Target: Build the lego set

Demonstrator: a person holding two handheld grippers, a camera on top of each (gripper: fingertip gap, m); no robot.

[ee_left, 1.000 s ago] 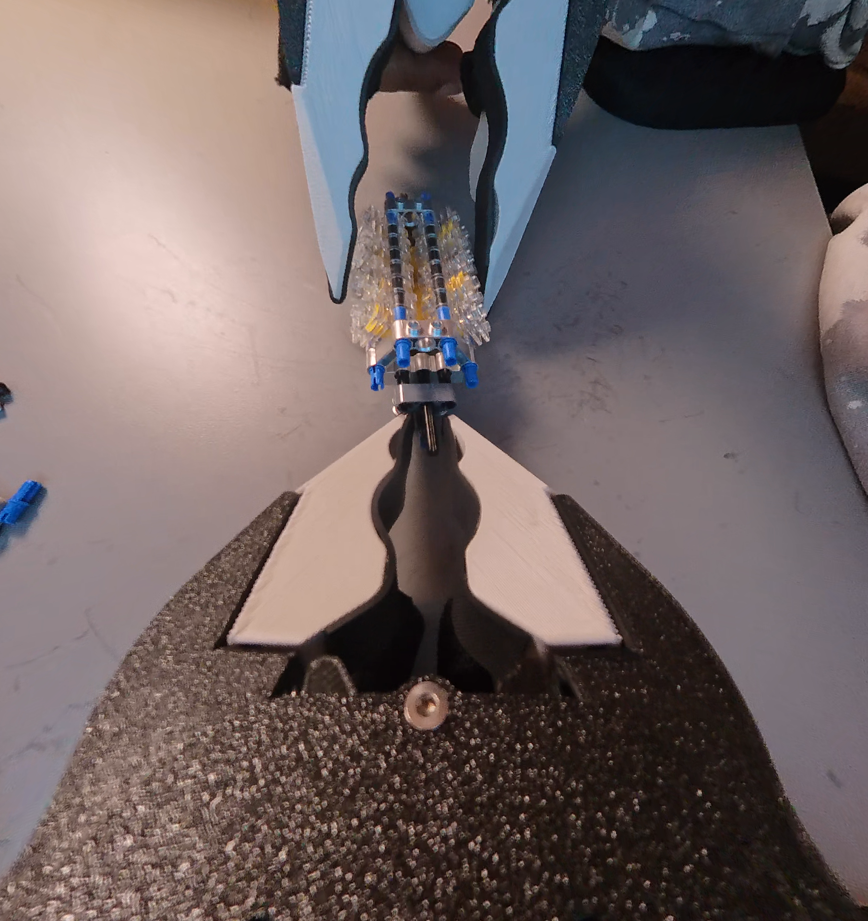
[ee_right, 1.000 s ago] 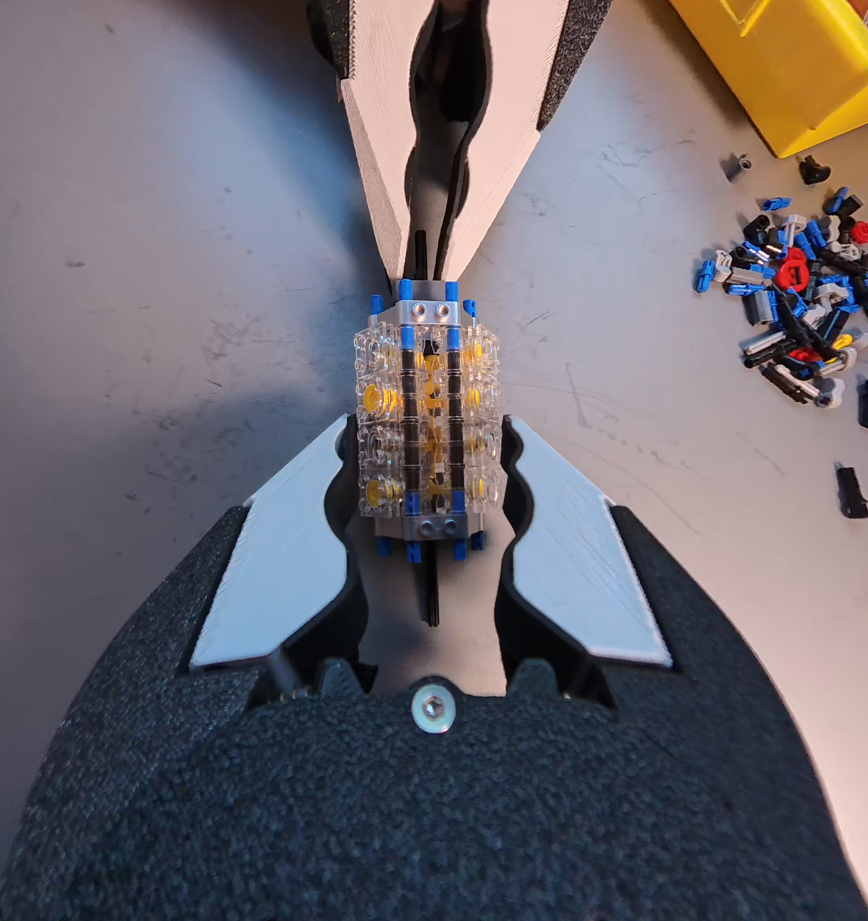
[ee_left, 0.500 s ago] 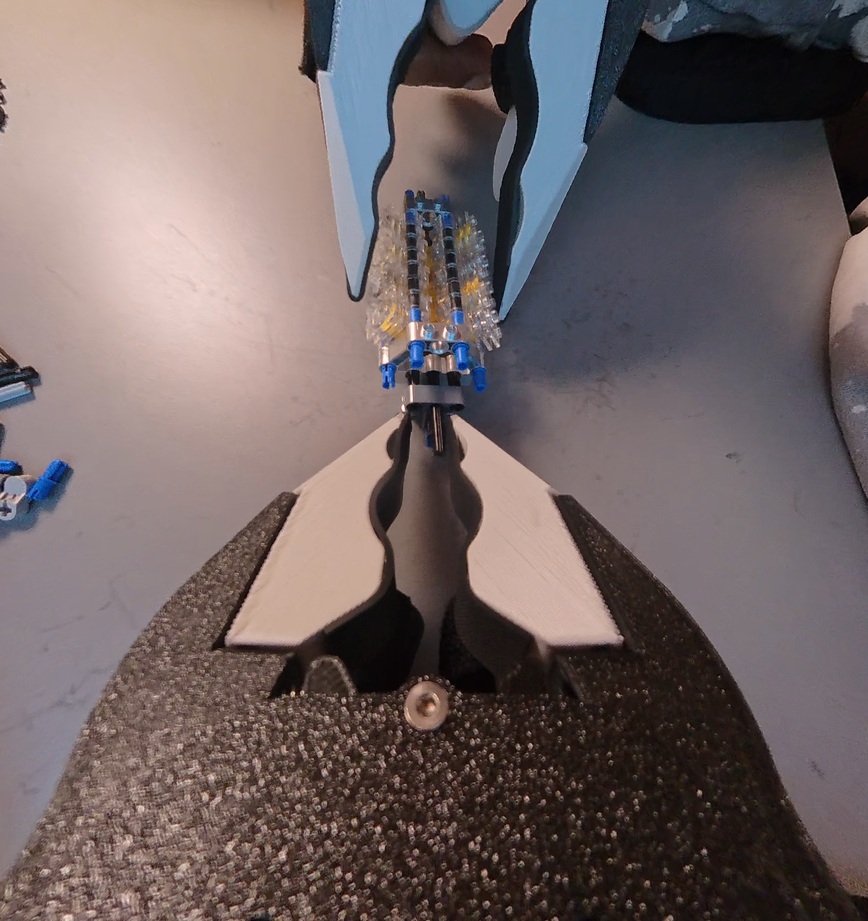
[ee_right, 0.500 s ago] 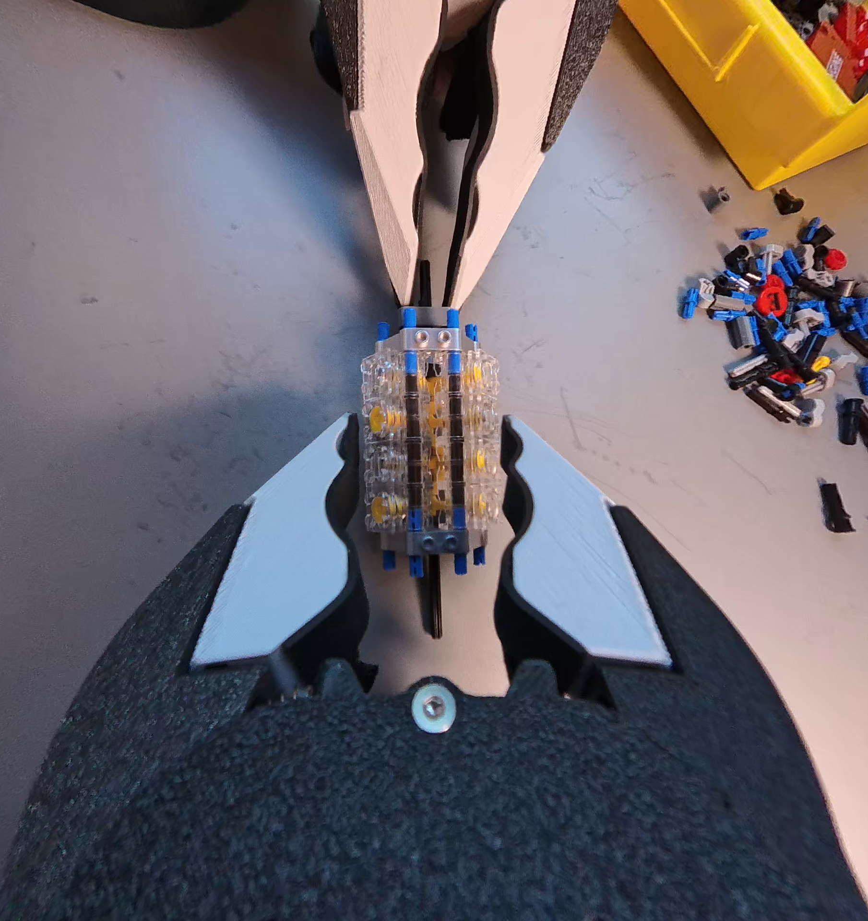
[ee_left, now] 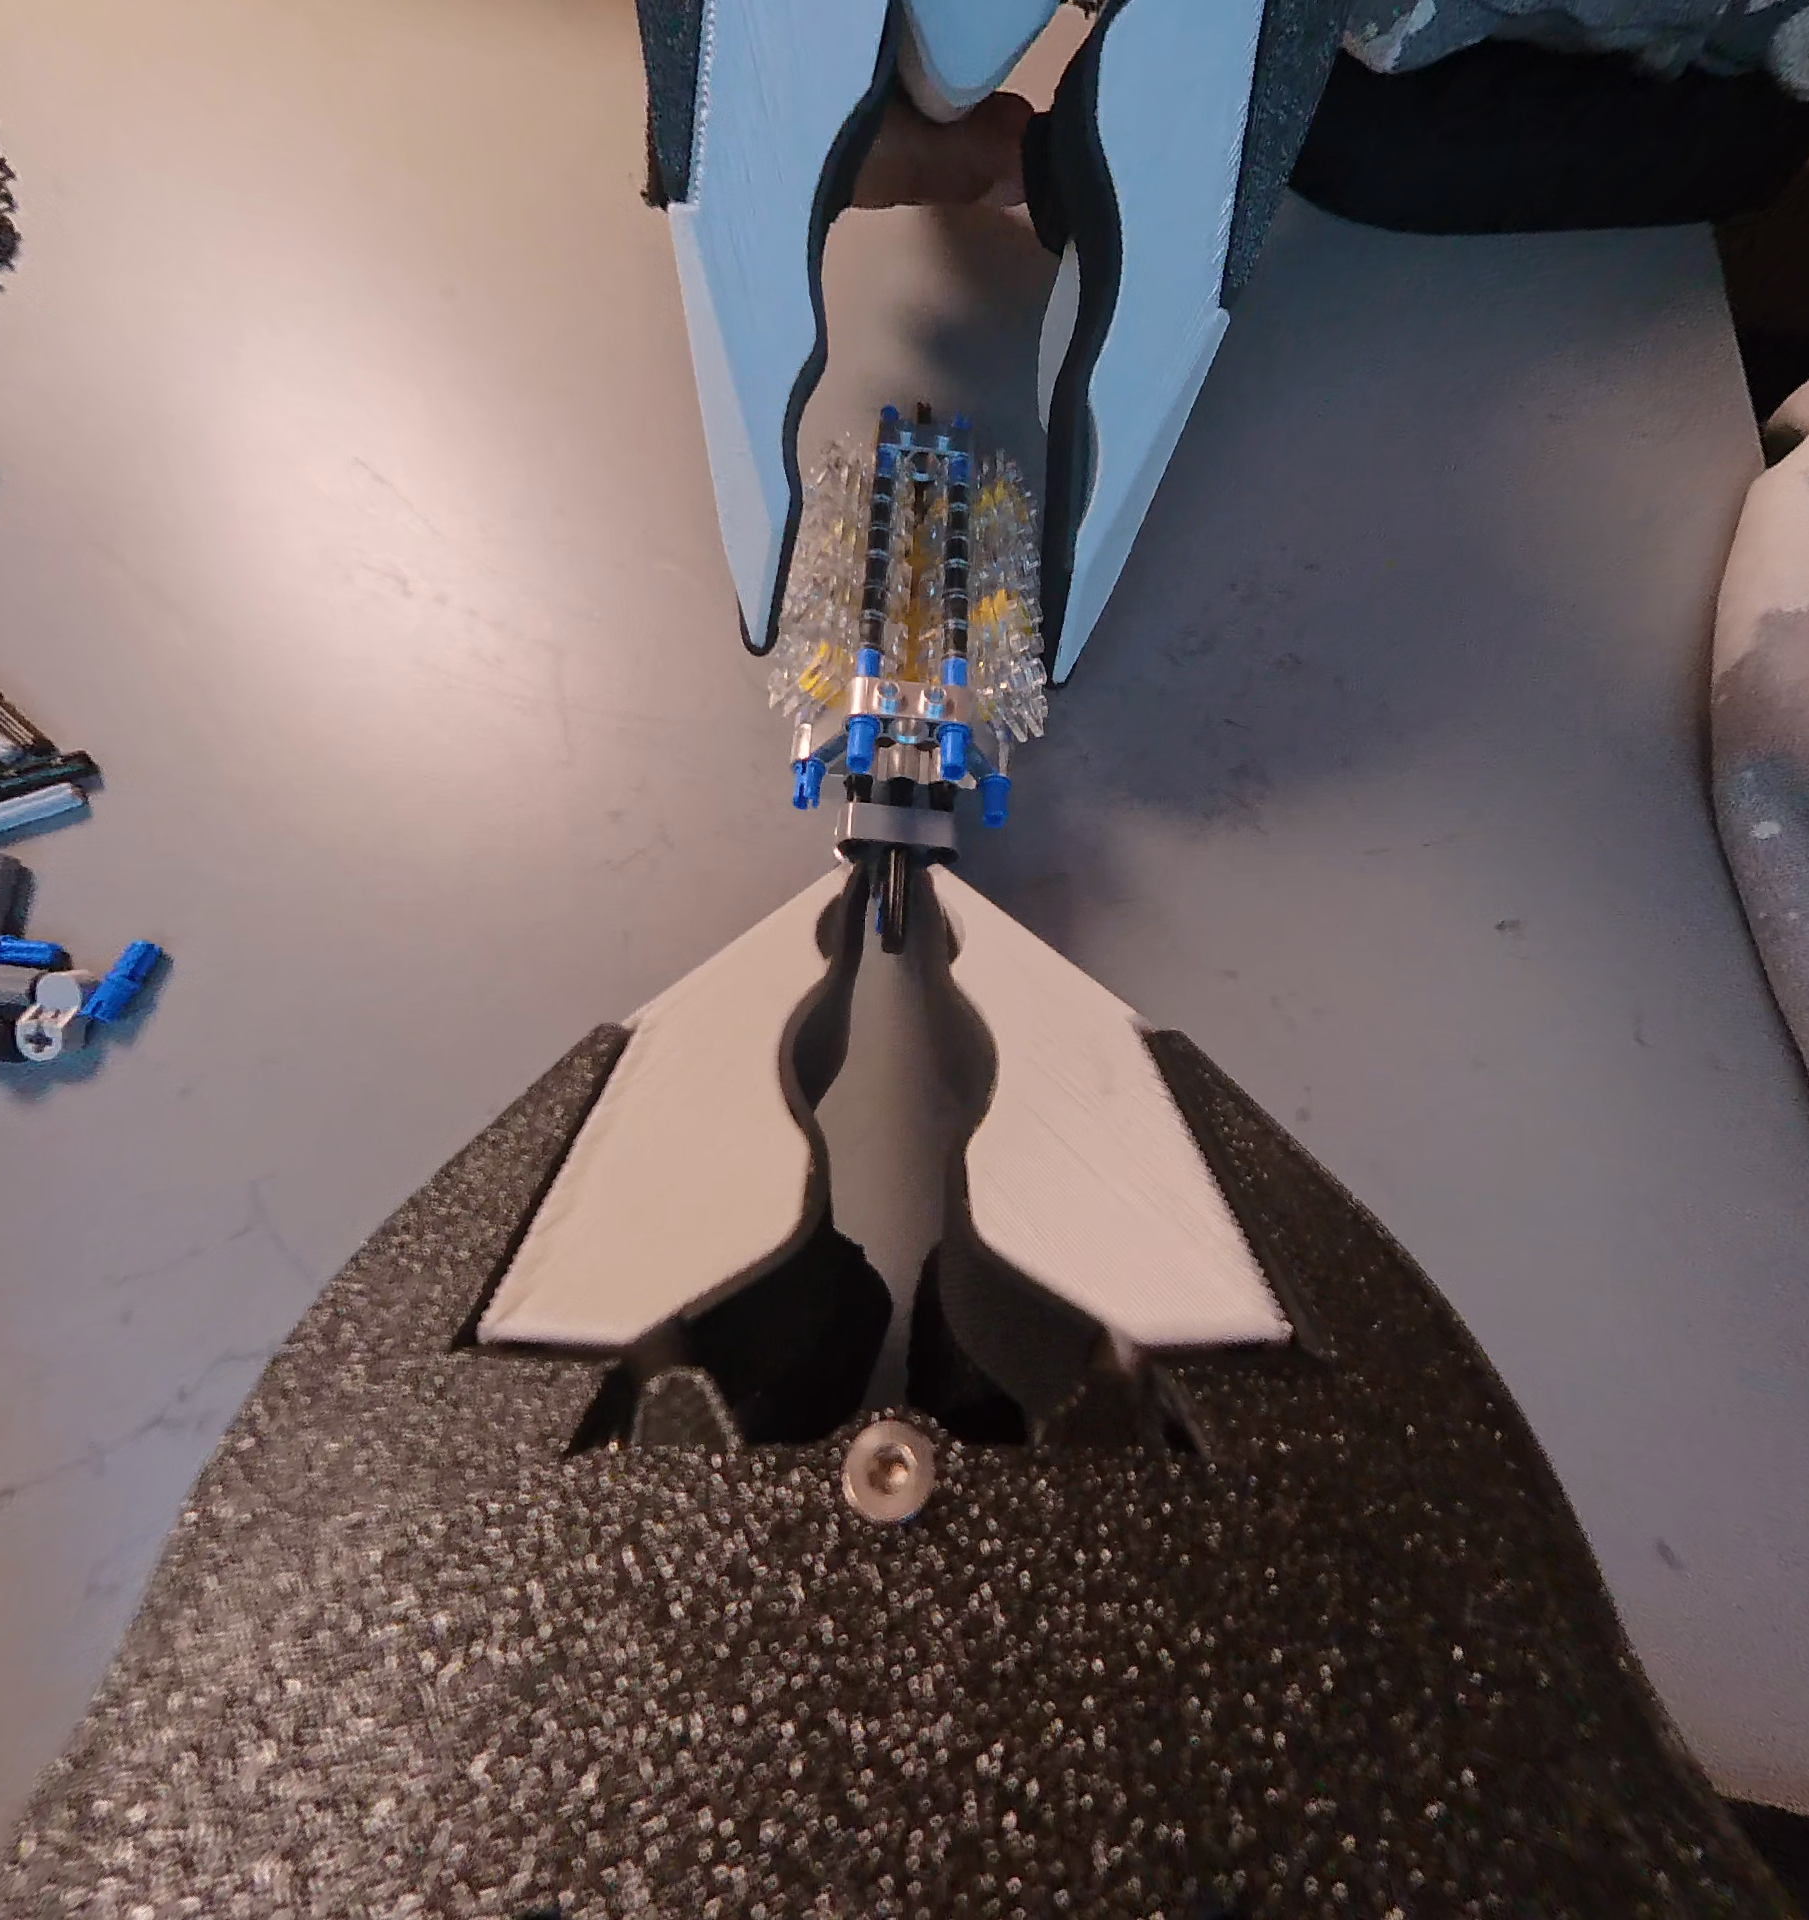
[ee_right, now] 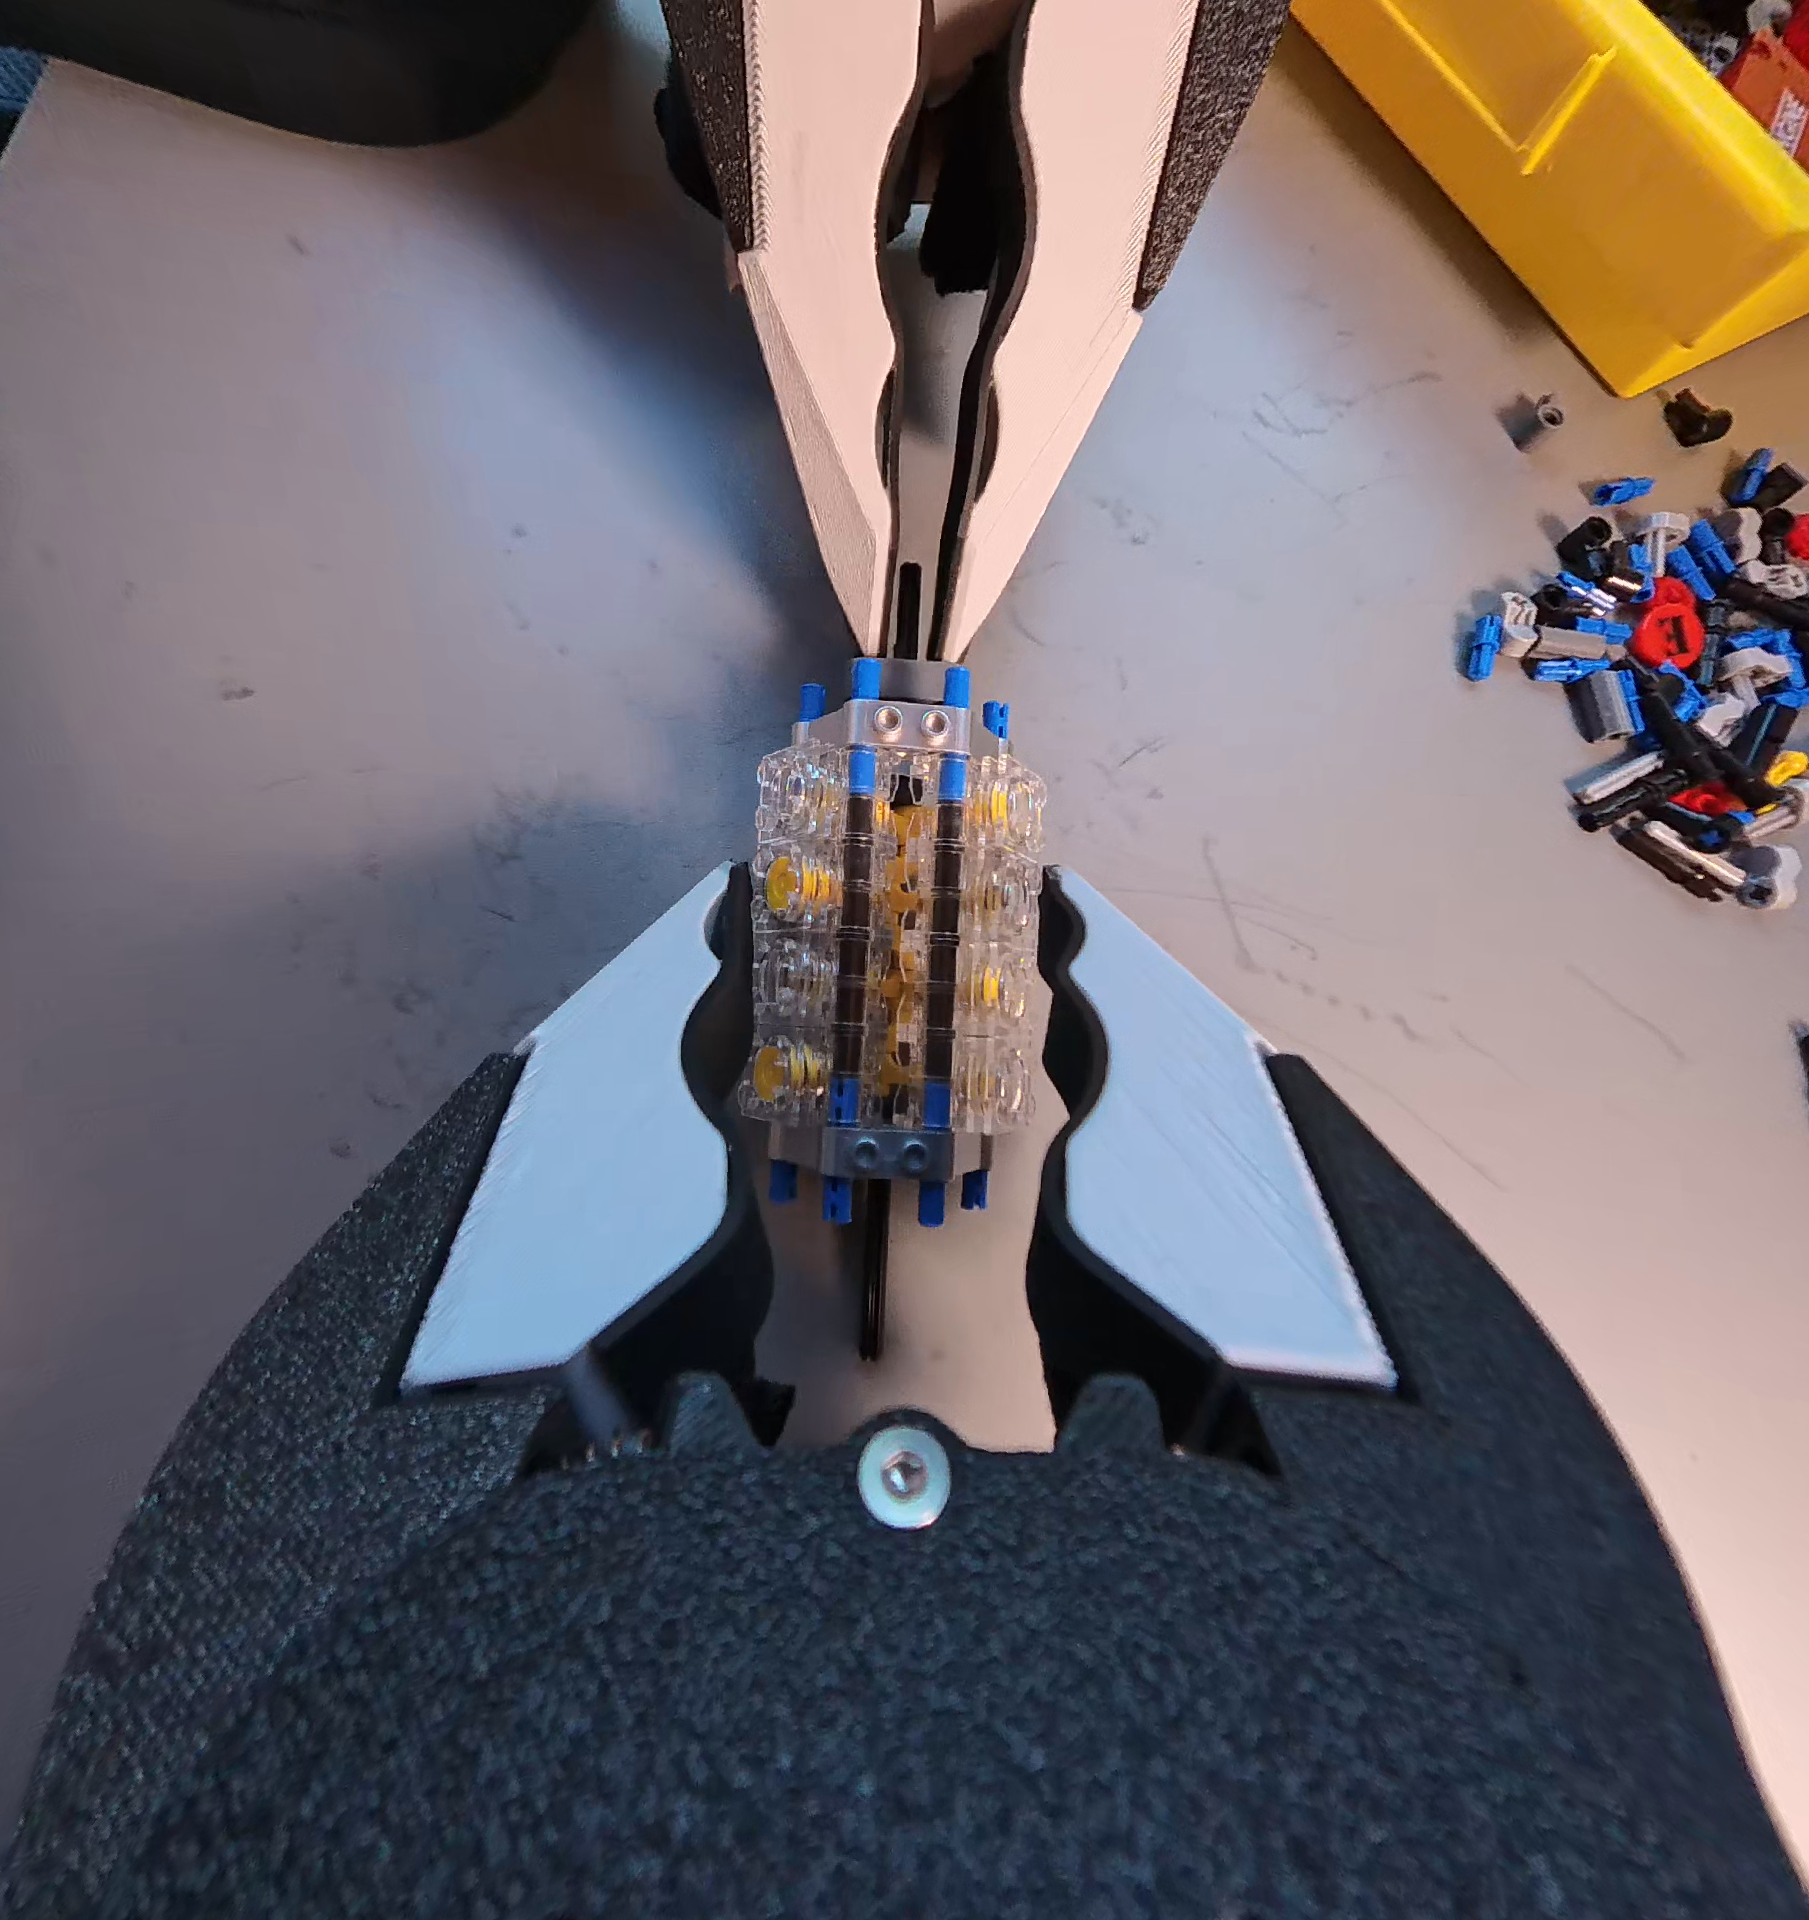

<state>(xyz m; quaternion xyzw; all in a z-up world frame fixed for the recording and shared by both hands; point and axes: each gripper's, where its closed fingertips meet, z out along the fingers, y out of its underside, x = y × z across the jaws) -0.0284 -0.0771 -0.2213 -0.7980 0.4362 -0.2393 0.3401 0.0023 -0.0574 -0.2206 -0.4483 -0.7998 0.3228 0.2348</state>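
A small brick assembly of clear round plates, yellow studs, black axles and blue pins hangs above the grey table. My left gripper is shut on the black axle that sticks out of one end. My right gripper is open, and its fingers flank the sides of the assembly very closely. The axle's other end points back between the right fingers. The right gripper also shows in the left wrist view, and the left gripper in the right wrist view.
A yellow bin of parts stands at the far right. A pile of small blue, black, grey and red parts lies below it; some show in the left wrist view. A grey cloth lies at the table's edge. My hands' fingertips stand some 5 cm from each other.
The assembly sits slightly deeper between the right fingers. Both grippers have shifted together over the table, so the bin and the parts pile show more. Neither gripper's opening has changed.
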